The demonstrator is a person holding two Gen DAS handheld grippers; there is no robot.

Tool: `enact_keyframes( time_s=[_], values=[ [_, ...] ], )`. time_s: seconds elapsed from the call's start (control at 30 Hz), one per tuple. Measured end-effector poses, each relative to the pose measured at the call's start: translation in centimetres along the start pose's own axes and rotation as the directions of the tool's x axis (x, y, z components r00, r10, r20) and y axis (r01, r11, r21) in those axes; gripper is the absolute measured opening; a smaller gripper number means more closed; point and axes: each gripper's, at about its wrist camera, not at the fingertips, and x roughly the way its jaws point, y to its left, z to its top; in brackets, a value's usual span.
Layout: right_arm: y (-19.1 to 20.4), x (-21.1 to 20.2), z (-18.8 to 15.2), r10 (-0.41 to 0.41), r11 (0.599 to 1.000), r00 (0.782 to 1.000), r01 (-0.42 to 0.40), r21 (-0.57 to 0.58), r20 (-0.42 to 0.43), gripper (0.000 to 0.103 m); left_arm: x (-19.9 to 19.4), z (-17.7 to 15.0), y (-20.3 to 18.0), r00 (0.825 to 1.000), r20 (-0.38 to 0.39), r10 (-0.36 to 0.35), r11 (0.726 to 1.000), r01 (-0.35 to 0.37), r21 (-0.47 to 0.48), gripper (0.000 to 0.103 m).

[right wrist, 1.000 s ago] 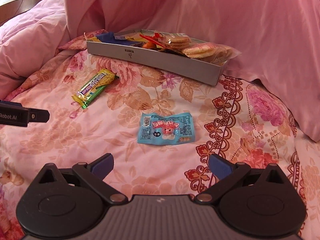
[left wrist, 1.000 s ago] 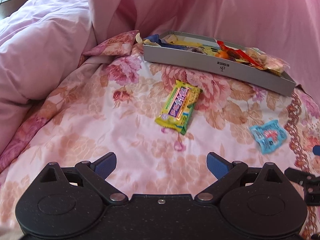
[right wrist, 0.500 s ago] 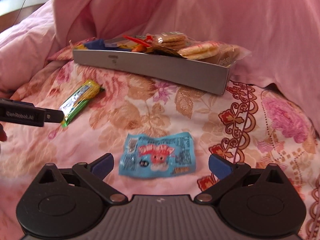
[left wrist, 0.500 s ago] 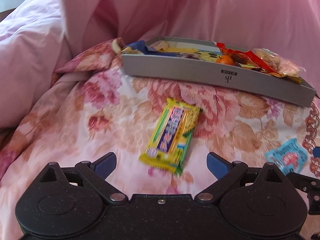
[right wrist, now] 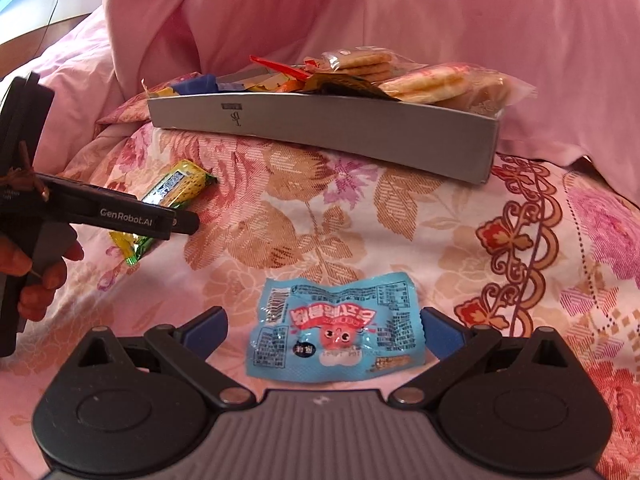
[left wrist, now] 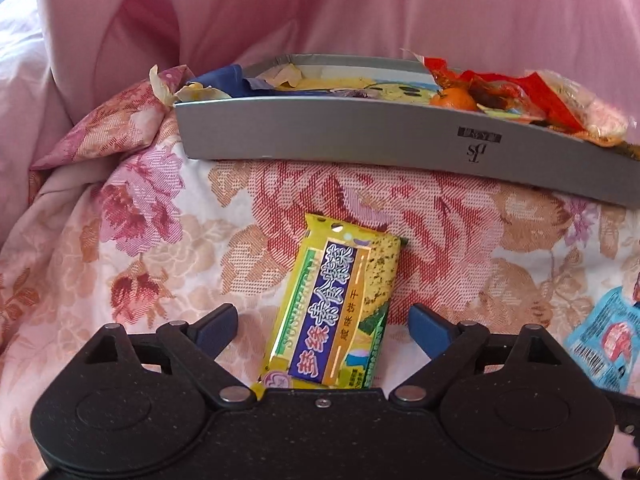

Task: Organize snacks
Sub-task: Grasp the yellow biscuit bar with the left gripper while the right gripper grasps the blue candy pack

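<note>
A yellow snack bar [left wrist: 338,308] lies flat on the floral bedspread between the open fingers of my left gripper [left wrist: 323,325]; it also shows in the right wrist view [right wrist: 168,204], partly behind the left gripper's finger. A blue snack packet [right wrist: 338,330] lies between the open fingers of my right gripper [right wrist: 323,330]; its edge shows in the left wrist view [left wrist: 608,344]. Neither snack is gripped. A grey box [left wrist: 360,136] with several snacks in it stands behind both; it also shows in the right wrist view [right wrist: 340,128].
The floral bedspread [right wrist: 320,216] is soft and uneven. A bunched pink duvet [left wrist: 320,8] rises behind and left of the box. The left gripper's body and the hand holding it [right wrist: 36,240] sit at the left of the right wrist view.
Both grippers have moved forward and down. The yellow bar now lies between the left fingers and the blue packet between the right fingers. Both stay open.
</note>
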Motion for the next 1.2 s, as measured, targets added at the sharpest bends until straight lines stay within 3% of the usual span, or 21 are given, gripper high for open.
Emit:
enact_keyframes(
  time_s=[0.13, 0.37, 0.57, 0.7, 0.97, 1.2],
  values=[
    [0.2, 0.4, 0.0, -0.002, 1.000, 1.000, 0.002, -0.009, -0.006, 0.103, 0.1, 0.0, 0.0, 1.000, 0.000, -0.027, 1.000, 0.027, -0.010, 0.082],
    [0.5, 0.6, -0.2, -0.023, 1.000, 0.999, 0.022, -0.020, -0.025, 0.103, -0.2, -0.3, 0.3, 0.998, -0.008, -0.058, 0.997, 0.058, -0.058, 0.057],
    [0.2, 0.4, 0.1, -0.016, 1.000, 0.999, 0.016, 0.022, -0.031, 0.100, -1.6, -1.2, -0.1, 0.997, -0.032, -0.074, 0.994, 0.071, -0.088, 0.052],
    [0.0, 0.1, 0.0, -0.016, 1.000, 0.999, 0.016, 0.019, -0.034, 0.092, -3.0, -2.2, -0.6, 0.992, -0.063, -0.112, 0.989, 0.105, -0.106, 0.049],
    [1.5, -0.9, -0.2, 0.037, 0.998, 0.995, -0.041, -0.045, -0.089, 0.092, -5.3, -4.1, -1.7, 0.976, -0.145, -0.162, 0.981, 0.143, -0.133, 0.049],
    [2.7, -2.0, -0.7, 0.074, 0.992, 0.988, -0.087, -0.093, -0.134, 0.092, -7.2, -5.4, -1.8, 0.967, -0.198, -0.163, 0.981, 0.138, -0.137, 0.049]
  ],
)
